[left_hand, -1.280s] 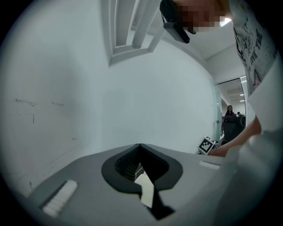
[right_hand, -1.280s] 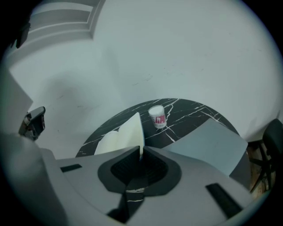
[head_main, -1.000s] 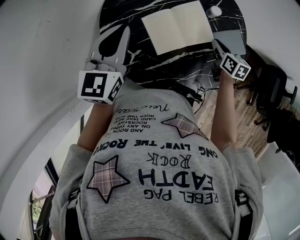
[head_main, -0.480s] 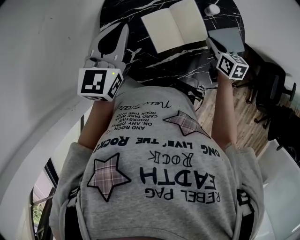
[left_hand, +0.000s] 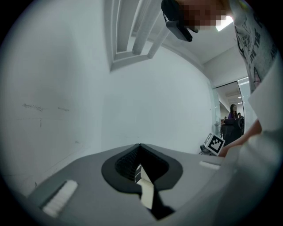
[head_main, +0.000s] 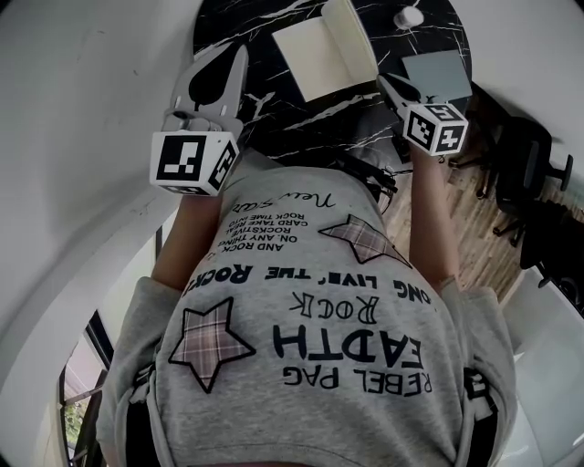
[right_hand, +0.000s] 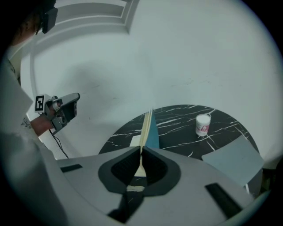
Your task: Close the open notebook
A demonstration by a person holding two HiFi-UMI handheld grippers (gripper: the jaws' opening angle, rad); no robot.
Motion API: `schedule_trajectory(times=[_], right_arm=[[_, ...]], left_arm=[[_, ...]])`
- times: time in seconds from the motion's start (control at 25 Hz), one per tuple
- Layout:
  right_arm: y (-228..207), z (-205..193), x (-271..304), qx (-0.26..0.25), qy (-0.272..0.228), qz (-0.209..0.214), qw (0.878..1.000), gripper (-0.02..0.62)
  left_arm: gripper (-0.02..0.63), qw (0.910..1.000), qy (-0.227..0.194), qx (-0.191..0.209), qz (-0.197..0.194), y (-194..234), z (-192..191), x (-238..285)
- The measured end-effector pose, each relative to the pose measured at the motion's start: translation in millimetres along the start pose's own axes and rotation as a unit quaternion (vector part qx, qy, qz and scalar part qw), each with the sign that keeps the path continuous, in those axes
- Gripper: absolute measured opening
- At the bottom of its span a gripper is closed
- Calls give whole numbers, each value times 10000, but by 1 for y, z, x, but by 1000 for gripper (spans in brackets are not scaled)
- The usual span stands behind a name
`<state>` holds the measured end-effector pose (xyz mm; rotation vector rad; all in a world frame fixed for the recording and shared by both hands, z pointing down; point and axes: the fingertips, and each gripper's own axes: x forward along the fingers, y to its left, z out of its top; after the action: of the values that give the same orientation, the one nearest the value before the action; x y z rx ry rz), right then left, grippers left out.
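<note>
The notebook (head_main: 308, 50) lies open on the round black marble table (head_main: 274, 119), its cream left page flat. Its right half (head_main: 346, 35) stands nearly upright, blue cover outward. My right gripper (head_main: 383, 82) is shut on the lower edge of that raised half. In the right gripper view the notebook (right_hand: 149, 128) rises edge-on straight out of the right gripper (right_hand: 141, 152). My left gripper (head_main: 239, 57) hangs over the table's left edge, apart from the notebook, jaws together and holding nothing. The left gripper (left_hand: 140, 148) faces a bare white wall.
A small white jar (head_main: 408, 17) stands at the table's far right, also seen in the right gripper view as the jar (right_hand: 203, 125). A grey flat sheet (head_main: 438, 75) lies at the right edge. Black office chairs (head_main: 538, 173) stand on the wooden floor to the right.
The right gripper has moved left and upward, carrying the notebook's right half from lying flat to standing nearly upright. The left gripper has stayed in place.
</note>
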<state>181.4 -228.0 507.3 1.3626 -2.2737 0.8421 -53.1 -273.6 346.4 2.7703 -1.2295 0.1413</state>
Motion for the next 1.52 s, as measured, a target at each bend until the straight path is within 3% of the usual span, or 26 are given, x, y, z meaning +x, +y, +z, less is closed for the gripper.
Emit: schedule_trajectory(times=[0.52,0.96,1.16,1.52], right_arm=[[64,-23,38,-228,623,1004,9927,17],[100,-75,90,-524,1661,1708,9698,17],[104,-94,108,-102,2088,2090,9553,17],[99,-118,127,-43,2607,1935,9458,18]], left_arm=[[9,9997,37,-5,238,12,-2,-24],[9,9989,103,-47,457,25,-10,-38],[9,9986,156,-66,506,27,-11,-41],[9,9981,213,-132,559,33,-17,-46]])
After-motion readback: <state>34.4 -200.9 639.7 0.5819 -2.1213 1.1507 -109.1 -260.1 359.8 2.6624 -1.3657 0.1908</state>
